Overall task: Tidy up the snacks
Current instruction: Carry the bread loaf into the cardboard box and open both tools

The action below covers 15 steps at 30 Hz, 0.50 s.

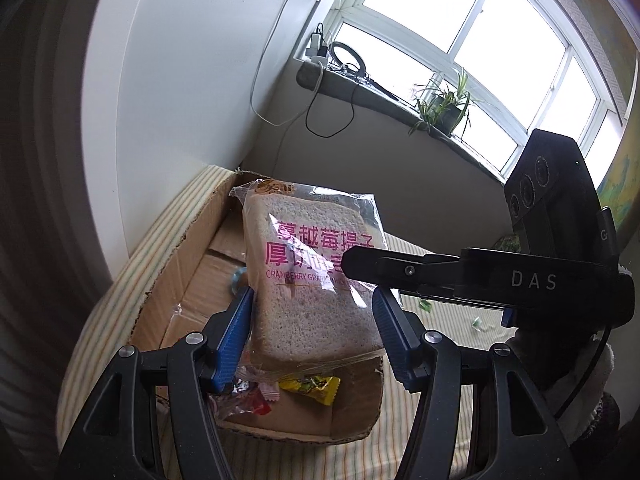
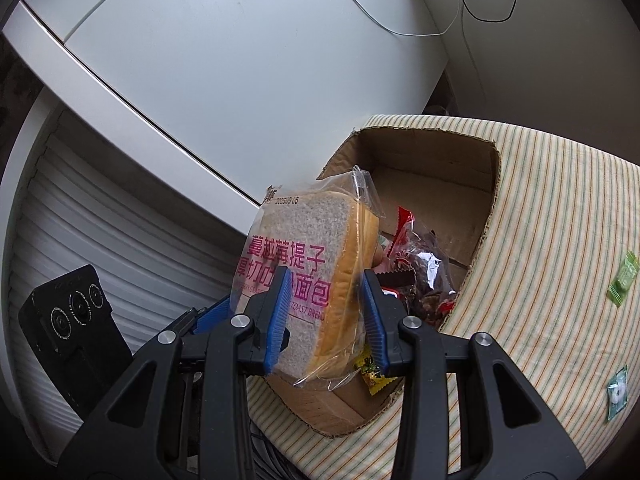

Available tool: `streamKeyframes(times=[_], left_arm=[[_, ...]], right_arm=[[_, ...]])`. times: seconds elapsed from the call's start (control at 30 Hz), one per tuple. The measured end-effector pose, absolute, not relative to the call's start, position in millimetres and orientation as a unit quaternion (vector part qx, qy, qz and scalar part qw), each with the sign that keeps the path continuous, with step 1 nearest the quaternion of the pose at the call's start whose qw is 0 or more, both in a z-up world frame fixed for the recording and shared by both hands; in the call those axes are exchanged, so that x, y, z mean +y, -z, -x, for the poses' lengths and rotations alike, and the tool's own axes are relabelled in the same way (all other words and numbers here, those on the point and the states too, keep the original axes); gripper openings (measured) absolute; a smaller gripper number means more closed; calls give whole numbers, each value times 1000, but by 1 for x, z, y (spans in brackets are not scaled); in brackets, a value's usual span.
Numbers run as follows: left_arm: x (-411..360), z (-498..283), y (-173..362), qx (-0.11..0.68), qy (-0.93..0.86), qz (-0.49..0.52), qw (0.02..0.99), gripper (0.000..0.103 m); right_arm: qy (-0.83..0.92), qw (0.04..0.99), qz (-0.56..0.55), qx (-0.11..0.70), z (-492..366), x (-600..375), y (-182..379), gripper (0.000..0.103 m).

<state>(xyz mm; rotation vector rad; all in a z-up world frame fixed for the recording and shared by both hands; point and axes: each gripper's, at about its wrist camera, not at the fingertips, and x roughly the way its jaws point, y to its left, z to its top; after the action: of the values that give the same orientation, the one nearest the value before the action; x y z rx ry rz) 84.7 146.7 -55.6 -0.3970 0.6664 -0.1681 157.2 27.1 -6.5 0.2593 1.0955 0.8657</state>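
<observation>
A clear bag of sliced toast bread (image 1: 312, 272) with pink lettering is held over an open cardboard box (image 1: 176, 276). My right gripper (image 2: 326, 316) is shut on the bread bag (image 2: 308, 276), its blue pads pressing the slice's two faces. In the left wrist view the right gripper's black finger (image 1: 400, 270) crosses the bag from the right. My left gripper (image 1: 312, 332) is open, its blue pads either side of the bag's lower part; the left pad is close to the bag. The box holds several wrapped snacks, among them a yellow packet (image 1: 312, 386) and a red packet (image 2: 404, 236).
The box sits on a striped cloth surface (image 2: 552, 240). Two small green sachets (image 2: 622, 276) (image 2: 616, 392) lie on the cloth to the right. A white cabinet (image 2: 240, 80) stands behind. A windowsill with a potted plant (image 1: 444, 106) and cables is beyond.
</observation>
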Motion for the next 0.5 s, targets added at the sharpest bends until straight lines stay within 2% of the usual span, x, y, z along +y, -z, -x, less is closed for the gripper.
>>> streamKeyframes(times=[0.5], left_arm=[[149, -90, 55, 325, 62, 186, 925, 59]], right_arm=[[-388, 777, -85, 488, -150, 26, -7, 38]])
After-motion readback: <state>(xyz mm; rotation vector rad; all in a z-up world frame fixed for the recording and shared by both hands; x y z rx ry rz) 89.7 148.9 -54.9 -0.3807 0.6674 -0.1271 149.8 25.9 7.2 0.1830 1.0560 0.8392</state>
